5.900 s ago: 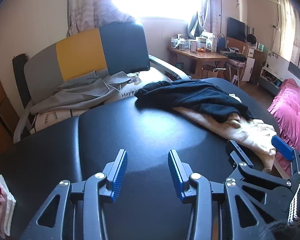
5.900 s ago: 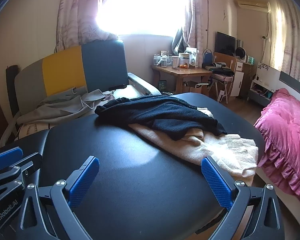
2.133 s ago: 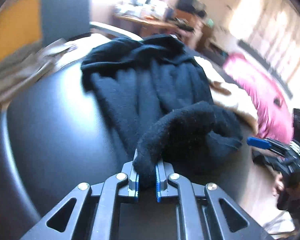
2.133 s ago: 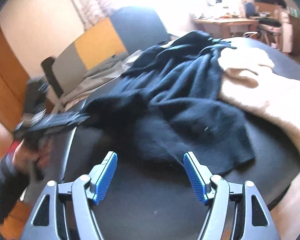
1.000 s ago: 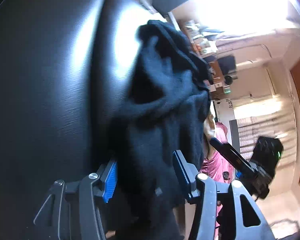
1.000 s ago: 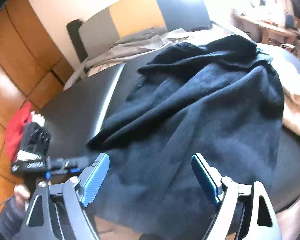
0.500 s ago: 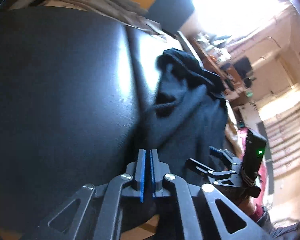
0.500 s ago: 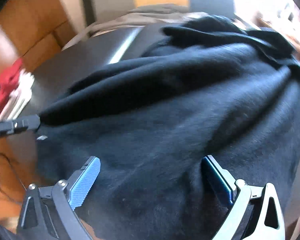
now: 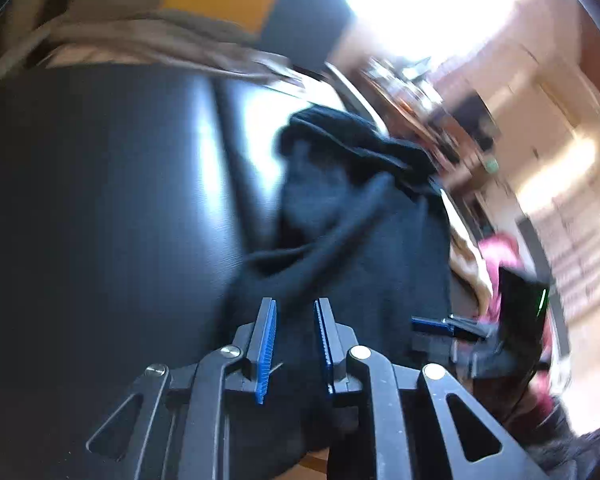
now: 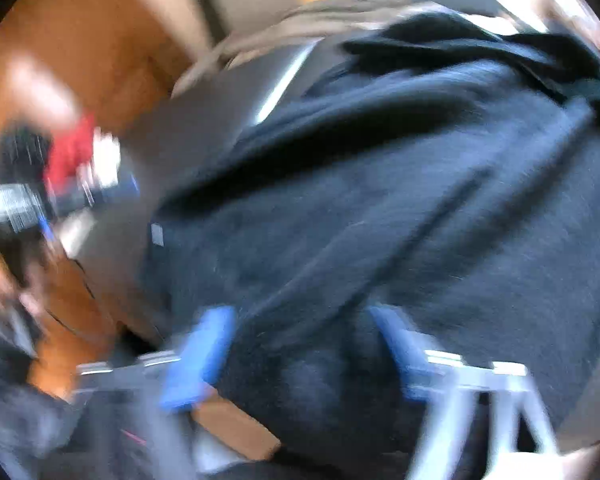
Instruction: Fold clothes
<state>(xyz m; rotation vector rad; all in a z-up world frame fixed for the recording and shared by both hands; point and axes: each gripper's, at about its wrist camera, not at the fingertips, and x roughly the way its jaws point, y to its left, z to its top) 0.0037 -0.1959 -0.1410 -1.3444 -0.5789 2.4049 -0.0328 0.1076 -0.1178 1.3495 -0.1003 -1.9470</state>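
A black fleece garment (image 9: 364,232) lies spread on the black padded table (image 9: 100,220), its near hem hanging over the front edge. My left gripper (image 9: 294,344) is open by a narrow gap, with the hem lying between and under its blue pads (image 9: 266,344). My right gripper (image 10: 300,352) is open wide over the same garment (image 10: 400,200), its pads (image 10: 204,356) on either side of a bunched part of the hem. The right wrist view is blurred by motion. The right gripper also shows in the left wrist view (image 9: 452,326).
A beige garment (image 9: 466,256) lies on the table beyond the black one. A chair with yellow and blue panels (image 9: 236,4) and grey clothes (image 9: 140,44) stands behind the table. A pink bed (image 9: 500,252) is at right. Red and white folded items (image 10: 76,152) sit at left.
My left gripper, shut on the hem half a second ago, has opened a little. My right gripper has dropped lower onto the garment and its jaws have narrowed.
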